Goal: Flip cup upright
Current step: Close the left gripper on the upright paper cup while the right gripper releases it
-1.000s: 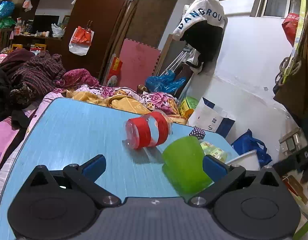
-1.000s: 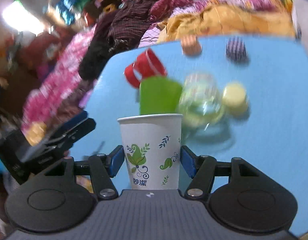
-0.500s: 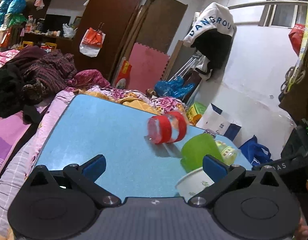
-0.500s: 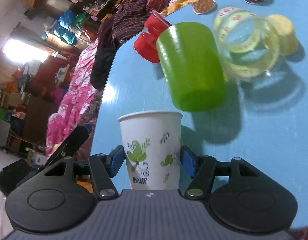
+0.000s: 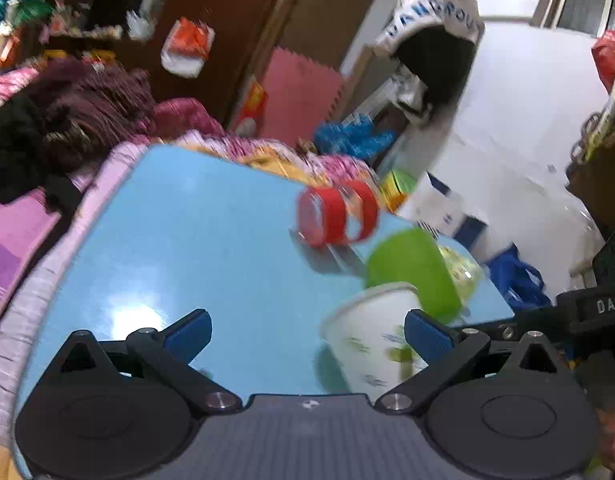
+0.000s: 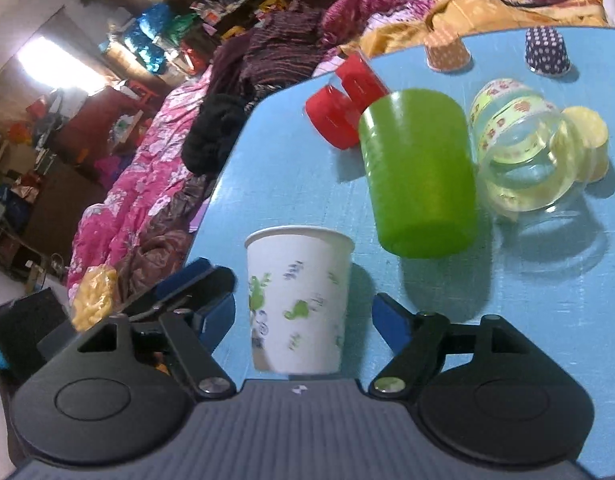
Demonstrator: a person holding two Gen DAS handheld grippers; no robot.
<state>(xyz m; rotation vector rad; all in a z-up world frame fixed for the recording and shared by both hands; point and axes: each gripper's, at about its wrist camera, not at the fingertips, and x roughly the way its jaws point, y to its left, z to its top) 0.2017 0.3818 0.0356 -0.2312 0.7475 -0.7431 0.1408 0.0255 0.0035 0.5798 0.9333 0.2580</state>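
Note:
A white paper cup (image 6: 297,304) with green leaf prints stands upright on the blue table (image 6: 547,300), near its front left corner. My right gripper (image 6: 303,316) is open around it, with a gap on each side between the blue pads and the cup. The cup also shows in the left wrist view (image 5: 371,336), blurred, beside the right finger. My left gripper (image 5: 307,328) is open and empty above the table. Its finger shows in the right wrist view (image 6: 187,280), left of the cup.
A green plastic cup (image 6: 419,172) lies on its side behind the paper cup. A red-banded jar (image 6: 343,104) and a clear jar with a yellow lid (image 6: 527,156) lie beside it. Two small patterned cups (image 6: 547,52) stand upside down at the far edge. Bedding surrounds the table.
My right gripper has opened and let go of the paper cup, which now stands on the table. The left wrist view has shifted and blurred.

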